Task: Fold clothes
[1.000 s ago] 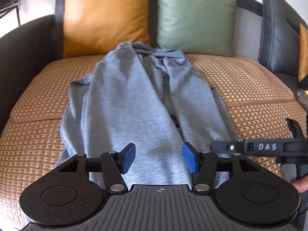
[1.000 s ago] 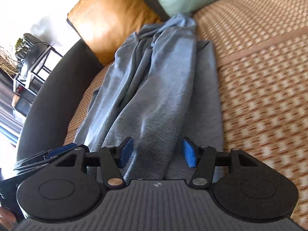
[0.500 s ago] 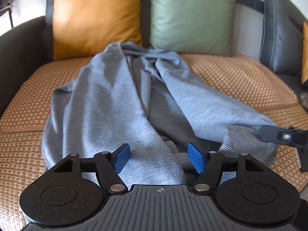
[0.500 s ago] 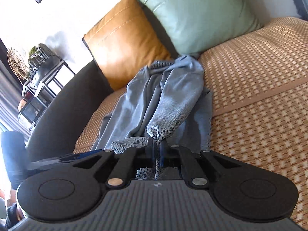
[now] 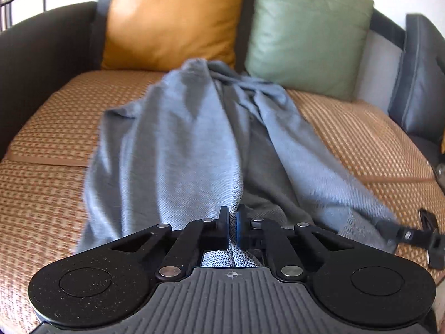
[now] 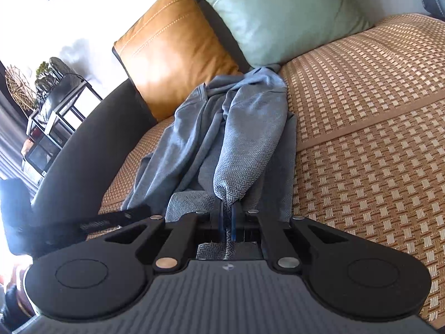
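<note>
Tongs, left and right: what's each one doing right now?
Left tongs: shut on the near hem of the grey-blue knit garment.
Right tongs: shut on the same garment's other near end.

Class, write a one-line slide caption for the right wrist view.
Right gripper pinches a gathered end of grey trousers spread on a woven sofa mat before two cushions.

woven seat mat [image 5: 361, 144] bare either side of grey garment [image 5: 172, 150] — cushions [image 5: 172, 16] block behind
</note>
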Tool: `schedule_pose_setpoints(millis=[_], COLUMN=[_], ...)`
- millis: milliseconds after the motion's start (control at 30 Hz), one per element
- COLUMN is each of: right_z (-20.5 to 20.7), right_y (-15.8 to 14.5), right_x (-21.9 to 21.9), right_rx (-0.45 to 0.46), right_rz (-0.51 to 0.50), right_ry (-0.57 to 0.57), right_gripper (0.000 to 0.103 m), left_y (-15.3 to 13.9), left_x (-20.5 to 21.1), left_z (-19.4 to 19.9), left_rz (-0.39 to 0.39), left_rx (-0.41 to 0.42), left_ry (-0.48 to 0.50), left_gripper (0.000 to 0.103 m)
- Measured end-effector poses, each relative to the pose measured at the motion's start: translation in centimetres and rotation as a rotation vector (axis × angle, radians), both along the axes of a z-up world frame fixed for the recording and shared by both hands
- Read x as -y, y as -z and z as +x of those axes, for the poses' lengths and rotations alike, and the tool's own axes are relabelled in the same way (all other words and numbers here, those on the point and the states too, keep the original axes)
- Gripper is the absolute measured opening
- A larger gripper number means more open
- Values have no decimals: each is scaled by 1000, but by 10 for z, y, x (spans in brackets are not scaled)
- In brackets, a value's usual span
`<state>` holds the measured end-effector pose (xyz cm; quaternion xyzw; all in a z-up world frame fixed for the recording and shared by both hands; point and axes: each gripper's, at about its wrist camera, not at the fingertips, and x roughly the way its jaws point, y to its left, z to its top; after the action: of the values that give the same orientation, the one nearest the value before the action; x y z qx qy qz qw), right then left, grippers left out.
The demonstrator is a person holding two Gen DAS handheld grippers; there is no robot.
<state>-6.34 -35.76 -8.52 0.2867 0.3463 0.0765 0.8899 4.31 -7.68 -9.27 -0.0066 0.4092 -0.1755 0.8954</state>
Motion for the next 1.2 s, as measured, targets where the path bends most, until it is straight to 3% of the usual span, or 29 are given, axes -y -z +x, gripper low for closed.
schedule_pose_setpoints(millis=[67,133,200,333,367,433,500,633,767,900,1067,1200], right_z=[1,1,0,0,1,3,4,9,31,52,78,105], right_y=[6,13,21,36,40,43,40,-3,-59,-112,-149,-143], right_x=[-1,-3,-3,-4,-4,-4,-2,14,47,100,172,216], right_rx=[-18,-39,-66,-116,-125,-134,-130,-30,43,83,39,-41], right_rz=[-4,-3,-2,9,31,78,124,81,-71,-249,-475,-631], right_ry=[5,14,33,48,41,27,19,4,17,133,306,398], right_gripper=[10,21,39,45,43,8,5,5,5,5,5,5], left_y=[-5,-9,-15,-26,-30,-40,-57,-97,-135,-166,-159,-120], left_x=[-8,-17,-27,-49,-55,-70,-89,-131,-172,-217,-254,-260], left_z=[1,1,1,4,5,9,19,48,89,130,174,207], left_rz=[-10,-8,-12,-15,-8,-4,-3,33,124,182,287,419], left_rx=[8,21,29,46,54,68,97,167,233,267,244,148], left_ry=[-17,-37,-57,-95,-106,-136,-180,-294,-450,-620,-781,-776], left_gripper=[0,0,0,0,0,0,0,0,0,0,0,1])
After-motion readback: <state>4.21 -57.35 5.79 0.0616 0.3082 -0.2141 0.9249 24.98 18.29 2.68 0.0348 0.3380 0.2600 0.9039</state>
